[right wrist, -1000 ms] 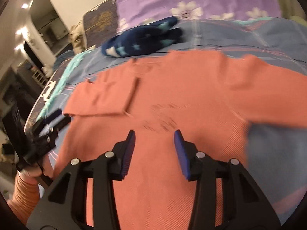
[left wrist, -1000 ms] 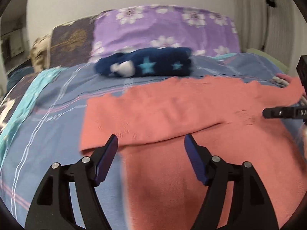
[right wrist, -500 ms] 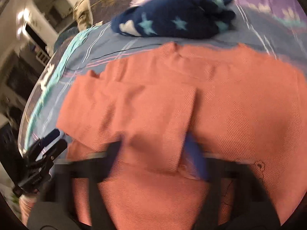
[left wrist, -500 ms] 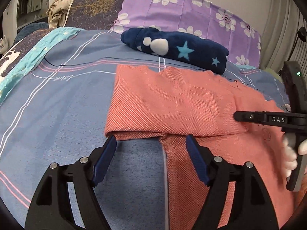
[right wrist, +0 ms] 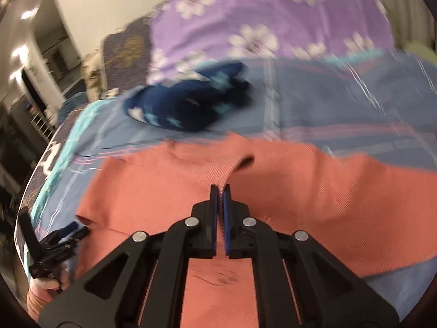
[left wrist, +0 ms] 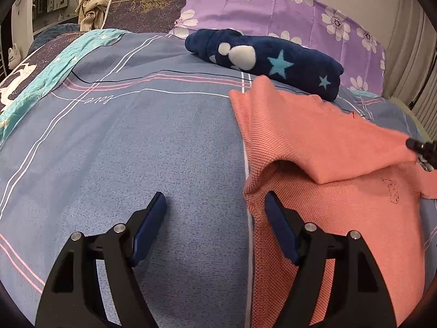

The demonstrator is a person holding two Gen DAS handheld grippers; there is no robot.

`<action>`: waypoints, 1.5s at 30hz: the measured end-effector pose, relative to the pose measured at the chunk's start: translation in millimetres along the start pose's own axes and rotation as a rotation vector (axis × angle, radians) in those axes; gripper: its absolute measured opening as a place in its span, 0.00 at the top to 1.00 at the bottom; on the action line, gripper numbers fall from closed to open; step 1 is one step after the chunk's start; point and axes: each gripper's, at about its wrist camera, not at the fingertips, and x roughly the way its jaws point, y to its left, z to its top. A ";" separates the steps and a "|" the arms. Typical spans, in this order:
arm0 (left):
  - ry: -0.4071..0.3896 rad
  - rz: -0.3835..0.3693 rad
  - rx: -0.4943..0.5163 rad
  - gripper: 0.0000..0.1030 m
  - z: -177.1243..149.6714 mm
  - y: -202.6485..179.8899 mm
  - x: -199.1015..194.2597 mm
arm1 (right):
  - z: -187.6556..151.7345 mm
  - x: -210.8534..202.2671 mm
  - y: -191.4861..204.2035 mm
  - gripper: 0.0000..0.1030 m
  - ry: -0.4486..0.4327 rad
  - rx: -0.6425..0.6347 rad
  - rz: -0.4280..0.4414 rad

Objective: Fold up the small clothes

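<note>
A small salmon-pink shirt (left wrist: 327, 213) lies on the blue bedspread (left wrist: 136, 142). Its left sleeve (left wrist: 314, 136) is folded over the body and its end is lifted. My left gripper (left wrist: 214, 207) is open and empty, low over the bedspread at the shirt's left edge, its right finger (left wrist: 275, 218) over the fabric. My right gripper (right wrist: 220, 190) is shut on a pinch of the pink shirt (right wrist: 300, 191) and lifts it into a ridge. The right gripper's tip (left wrist: 420, 147) shows at the far right of the left wrist view, holding the sleeve end.
A folded navy garment with stars (left wrist: 267, 60) lies behind the shirt, in front of a purple flowered pillow (left wrist: 273, 5) and a dark pillow (left wrist: 147, 0). The left gripper also shows in the right wrist view (right wrist: 54, 243). A curtain (left wrist: 418, 82) hangs at right.
My right gripper has closed on the folded sleeve and pulled it up and to the right. My left gripper has shifted left, so more bare bedspread lies under it.
</note>
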 end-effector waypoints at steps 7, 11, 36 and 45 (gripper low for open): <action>-0.006 0.047 0.027 0.27 -1.4 -4.5 0.3 | -13.7 -16.8 -32.6 0.97 -0.032 0.102 0.068; -0.032 0.039 0.026 0.27 -1.4 -3.3 -5.4 | -17.1 -35.2 -47.5 0.97 -0.082 0.114 0.027; 0.010 0.197 0.045 1.00 49.9 -22.8 49.0 | -72.1 -50.0 -71.8 0.60 -0.052 0.063 -0.040; -0.064 -0.110 -0.001 0.84 68.3 -24.0 21.5 | -89.0 -52.3 -77.6 0.59 -0.039 0.074 -0.020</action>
